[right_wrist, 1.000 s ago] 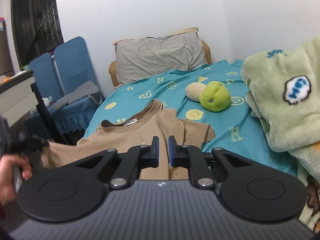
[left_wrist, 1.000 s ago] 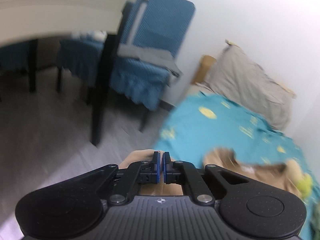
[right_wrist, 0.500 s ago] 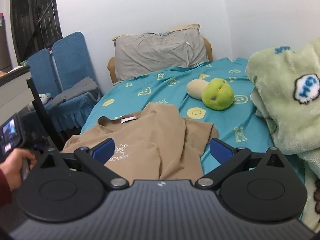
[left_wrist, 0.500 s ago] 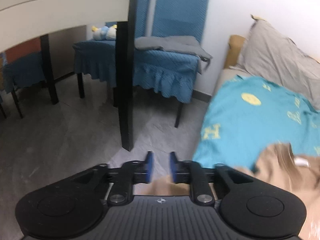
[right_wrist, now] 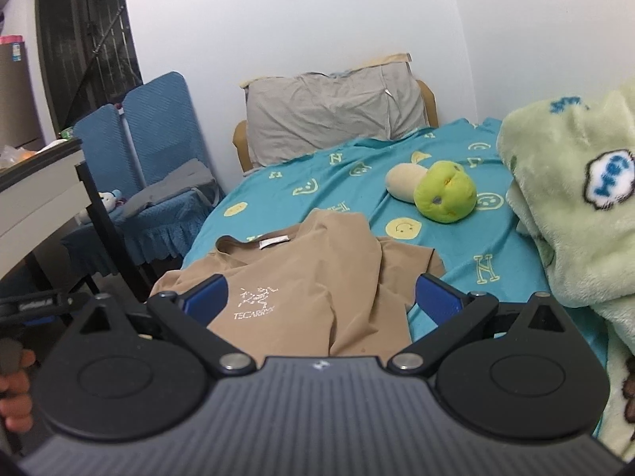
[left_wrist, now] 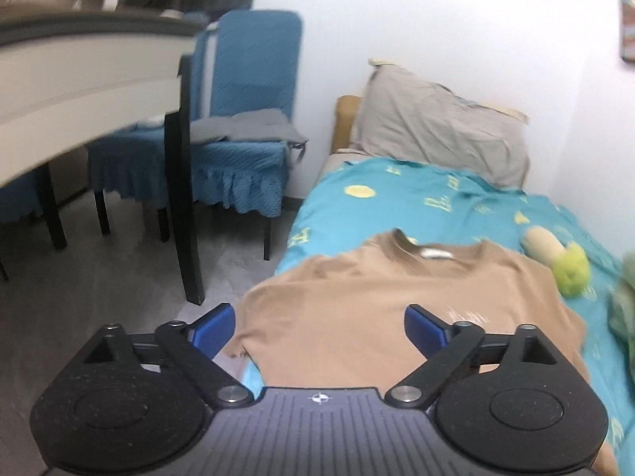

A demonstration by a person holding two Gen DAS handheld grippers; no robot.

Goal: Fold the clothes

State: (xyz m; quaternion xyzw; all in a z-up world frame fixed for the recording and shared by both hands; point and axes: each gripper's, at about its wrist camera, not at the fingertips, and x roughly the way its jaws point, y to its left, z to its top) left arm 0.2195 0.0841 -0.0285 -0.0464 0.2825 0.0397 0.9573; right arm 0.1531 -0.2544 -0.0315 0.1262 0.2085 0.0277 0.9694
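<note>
A tan T-shirt (left_wrist: 381,309) lies spread on the teal bed sheet (left_wrist: 397,214), collar toward the pillow, its left side hanging over the bed's edge. In the right wrist view the T-shirt (right_wrist: 301,277) shows a white chest logo and a rumpled fold on its right side. My left gripper (left_wrist: 319,329) is open and empty, above the shirt's lower part. My right gripper (right_wrist: 321,297) is open and empty, above the shirt's chest.
A grey pillow (right_wrist: 333,111) leans at the bed's head. A green and cream plush toy (right_wrist: 436,190) lies right of the shirt. A green fleece blanket (right_wrist: 575,206) is piled at the right. Blue chairs (left_wrist: 246,127) and a table with a black leg (left_wrist: 186,198) stand left of the bed.
Both grippers have opened and let go of the shirt, which now lies on the bed. The left gripper has swung right from the chairs to face the shirt.
</note>
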